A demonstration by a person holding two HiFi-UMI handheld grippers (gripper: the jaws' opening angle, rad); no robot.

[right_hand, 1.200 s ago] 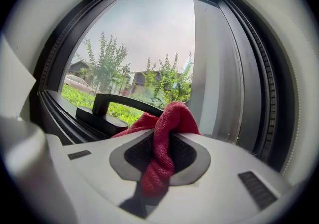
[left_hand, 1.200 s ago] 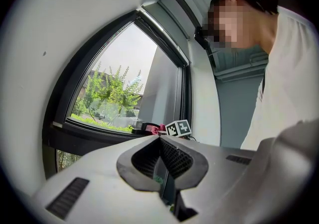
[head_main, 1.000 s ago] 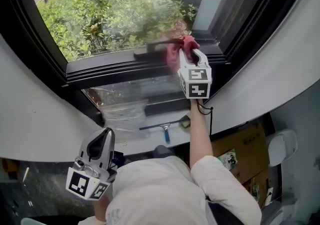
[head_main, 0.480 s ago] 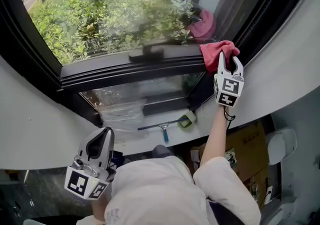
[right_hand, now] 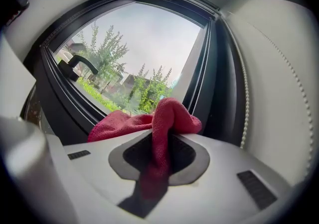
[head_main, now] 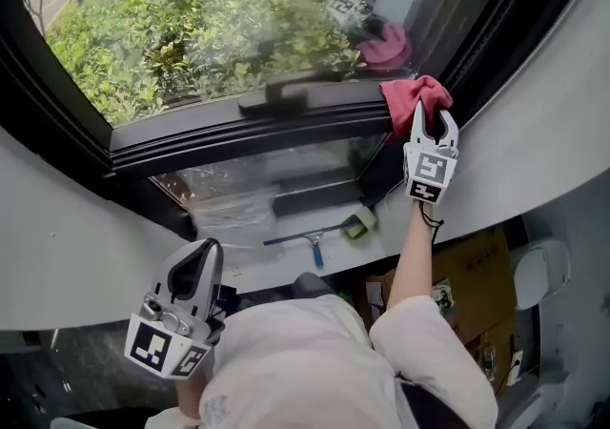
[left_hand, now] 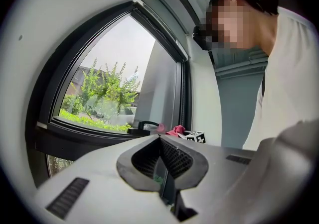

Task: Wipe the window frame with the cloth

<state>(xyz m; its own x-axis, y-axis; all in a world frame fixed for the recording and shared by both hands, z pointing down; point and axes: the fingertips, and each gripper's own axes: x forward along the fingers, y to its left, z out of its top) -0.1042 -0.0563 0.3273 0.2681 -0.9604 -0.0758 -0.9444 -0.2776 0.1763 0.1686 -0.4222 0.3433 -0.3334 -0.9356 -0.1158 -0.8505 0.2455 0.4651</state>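
Observation:
A red cloth (head_main: 408, 93) is bunched against the right end of the black window frame (head_main: 229, 134), near the corner. My right gripper (head_main: 431, 124) is shut on the cloth, which hangs down between its jaws in the right gripper view (right_hand: 167, 118), with the frame's rail (right_hand: 67, 101) just beyond. The window handle (head_main: 274, 93) sits on the rail to the left of the cloth. My left gripper (head_main: 193, 263) is held low by the person's body, far from the window, shut with nothing in it (left_hand: 162, 170). In its view the cloth (left_hand: 175, 130) shows far off.
A squeegee (head_main: 307, 242) and a green sponge (head_main: 360, 224) lie on the white sill (head_main: 448, 213) below the window, beside crumpled clear plastic (head_main: 233, 215). A cardboard box (head_main: 459, 286) stands lower right. A beaded blind cord (right_hand: 244, 93) hangs along the right wall.
My right gripper has carried the cloth rightwards along the frame, from beside the handle to the right corner, then nearly stopped. The left gripper has stayed put.

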